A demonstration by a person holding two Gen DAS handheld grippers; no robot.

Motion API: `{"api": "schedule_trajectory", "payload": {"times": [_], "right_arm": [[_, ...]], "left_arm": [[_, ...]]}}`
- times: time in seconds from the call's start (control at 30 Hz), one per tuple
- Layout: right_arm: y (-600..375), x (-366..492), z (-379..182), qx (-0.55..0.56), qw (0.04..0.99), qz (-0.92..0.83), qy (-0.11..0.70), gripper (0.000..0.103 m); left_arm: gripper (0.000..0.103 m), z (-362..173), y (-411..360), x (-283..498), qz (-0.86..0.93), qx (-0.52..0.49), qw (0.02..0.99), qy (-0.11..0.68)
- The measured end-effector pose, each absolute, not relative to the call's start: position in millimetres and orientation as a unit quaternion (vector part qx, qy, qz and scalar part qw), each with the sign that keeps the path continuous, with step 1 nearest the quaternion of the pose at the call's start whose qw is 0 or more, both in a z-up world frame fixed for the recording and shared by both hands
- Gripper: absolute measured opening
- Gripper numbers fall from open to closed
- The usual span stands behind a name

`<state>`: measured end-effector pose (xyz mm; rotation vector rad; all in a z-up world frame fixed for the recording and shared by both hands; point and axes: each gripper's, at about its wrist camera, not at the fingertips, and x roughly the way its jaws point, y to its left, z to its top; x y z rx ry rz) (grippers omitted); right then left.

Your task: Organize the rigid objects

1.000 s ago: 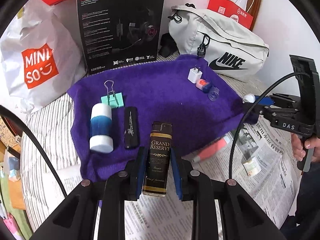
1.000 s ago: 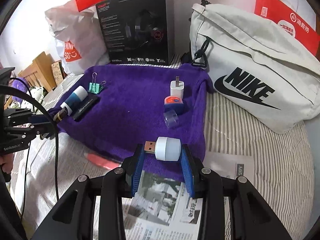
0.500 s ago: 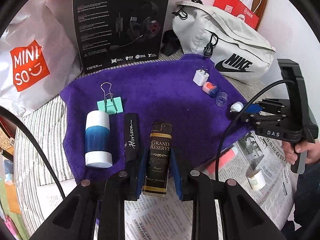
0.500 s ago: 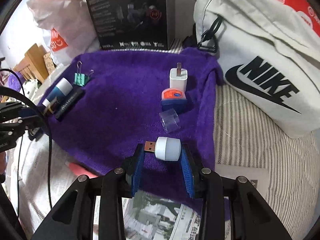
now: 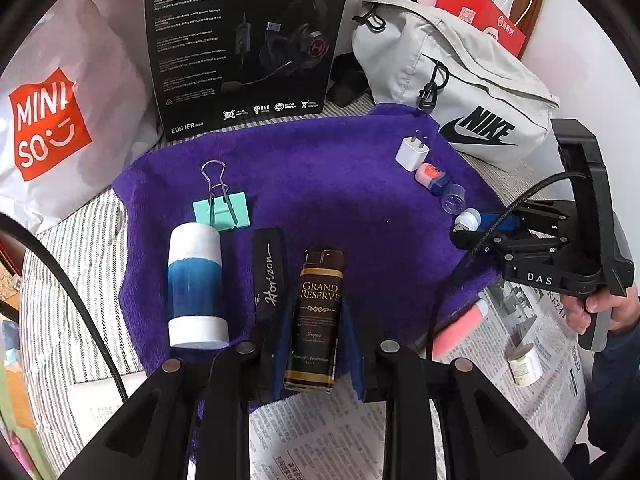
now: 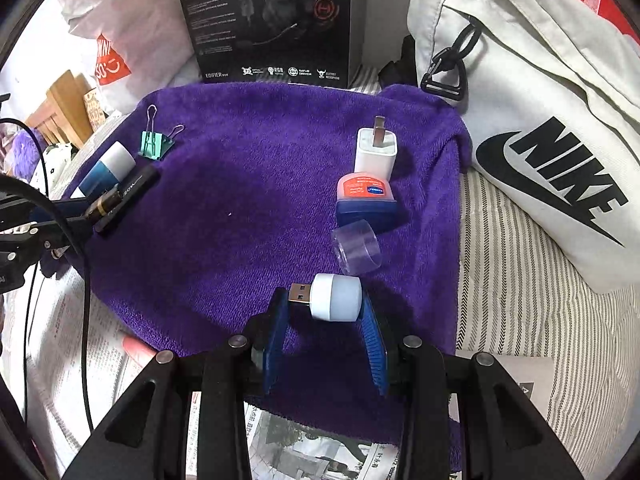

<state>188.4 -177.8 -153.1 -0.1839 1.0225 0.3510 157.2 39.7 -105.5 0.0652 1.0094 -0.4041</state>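
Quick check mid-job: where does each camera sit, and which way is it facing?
Left wrist: on the left gripper, tilted down at the purple towel; jaws shut on a lighter; the right gripper and hand show.
Right wrist: on the right gripper, tilted down; jaws shut on a USB light.
Shared: towel, white charger, binder clip.

You are working over a striped bed (image 6: pixel 516 280). A purple towel (image 6: pixel 256 208) lies spread across its middle, newspaper (image 5: pixel 332 436) covers the near edge, and a Nike bag (image 6: pixel 532 128) sits far right.
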Motion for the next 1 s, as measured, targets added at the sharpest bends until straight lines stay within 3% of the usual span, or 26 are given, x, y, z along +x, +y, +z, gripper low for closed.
{"api": "schedule_trajectory", "payload": {"times": [0.27, 0.37, 1.0], "right_arm": [[-179.5, 188.1, -151.4, -0.090, 0.850, 0.176, 0.489, 0.039], [-182.7, 183.2, -146.5, -0.087, 0.853, 0.174, 0.484, 0.049], [-207.3, 144.7, -120.2, -0.056, 0.872, 0.172, 0.456, 0.050]], "left_arm": [[0.024, -110.0, 34.2, 167.3, -0.193, 0.033, 0.851, 0.488], [0.024, -114.1, 32.3, 172.3, -0.193, 0.035, 0.848, 0.493], [0.024, -129.1, 10.1, 194.0, -0.171, 0.060, 0.839, 0.514]]}}
